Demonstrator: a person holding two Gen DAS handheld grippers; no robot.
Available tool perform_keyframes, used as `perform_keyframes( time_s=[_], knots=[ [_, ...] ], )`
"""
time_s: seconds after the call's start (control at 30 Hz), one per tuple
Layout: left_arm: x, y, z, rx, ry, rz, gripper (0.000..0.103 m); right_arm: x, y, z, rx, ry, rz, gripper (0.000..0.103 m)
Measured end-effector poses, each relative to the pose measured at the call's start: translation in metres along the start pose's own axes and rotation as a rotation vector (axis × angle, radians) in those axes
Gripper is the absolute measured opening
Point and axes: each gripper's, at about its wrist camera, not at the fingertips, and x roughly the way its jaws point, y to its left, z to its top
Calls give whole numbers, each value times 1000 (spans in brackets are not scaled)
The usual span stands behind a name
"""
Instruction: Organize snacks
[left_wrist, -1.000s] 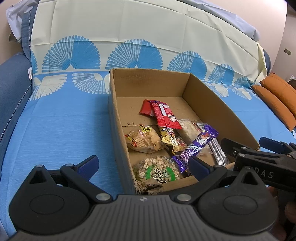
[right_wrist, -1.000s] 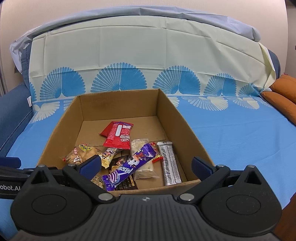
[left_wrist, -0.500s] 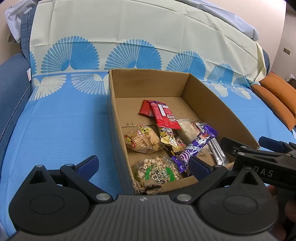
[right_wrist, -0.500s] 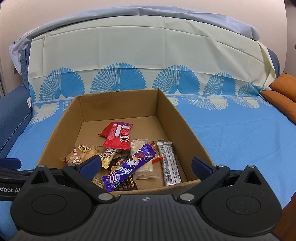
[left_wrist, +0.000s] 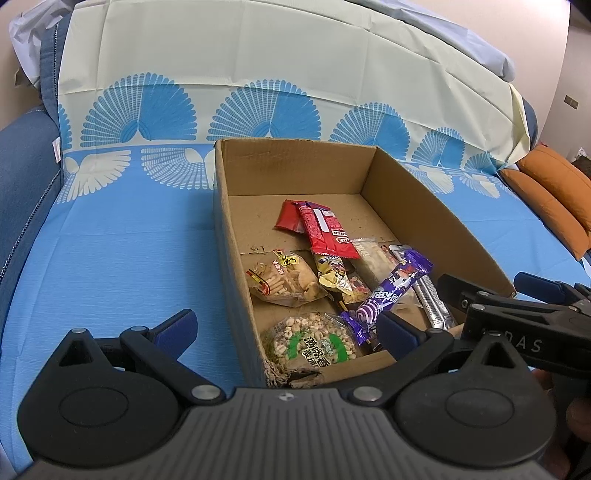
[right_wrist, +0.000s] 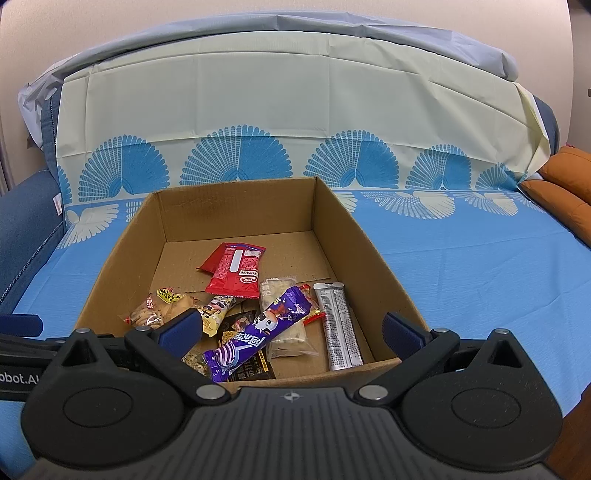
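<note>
Cardboard box (right_wrist: 373, 258) on blue sheet (left_wrist: 110, 258) holds all snacks (right_wrist: 258, 314); nothing shifted in the last second. Left gripper (left_wrist: 284, 328) and right gripper (right_wrist: 291, 328) both spread, empty, hovering at near rim.

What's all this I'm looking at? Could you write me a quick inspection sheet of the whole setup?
Surface: blue patterned cover.
Job's things: cardboard box holding red packet, purple bar, silver stick pack, cracker bag, puffed-grain pack.
Clutter: nothing seen.
Grippers: left gripper and right gripper, both open, empty, at the box's near edge.
Cables: nothing seen.
Surroundings: orange cushions, pale wall.
</note>
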Motion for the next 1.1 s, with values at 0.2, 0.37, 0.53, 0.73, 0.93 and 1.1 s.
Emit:
perform_keyframes(
  time_s=[0.2, 0.37, 0.53, 0.73, 0.93, 1.1],
  knots=[
    [0, 0, 0, 0, 0, 0, 103, 0, 0, 0, -1, 0, 0, 102],
    [0, 0, 0, 0, -1, -3, 103, 0, -1, 0, 1, 0, 1, 102],
    [-1, 0, 0, 3, -5, -3, 103, 0, -1, 0, 0, -2, 0, 102],
    [0, 0, 0, -1, 0, -9, 103, 1, -1, 0, 1, 1, -1, 102],
    [1, 1, 0, 2, 0, -14, 103, 0, -1, 2, 5, 5, -5, 102],
    [2, 0, -1, 4, 1, -18, 103, 0, -3, 3, 20, 10, -6, 102]
  ],
)
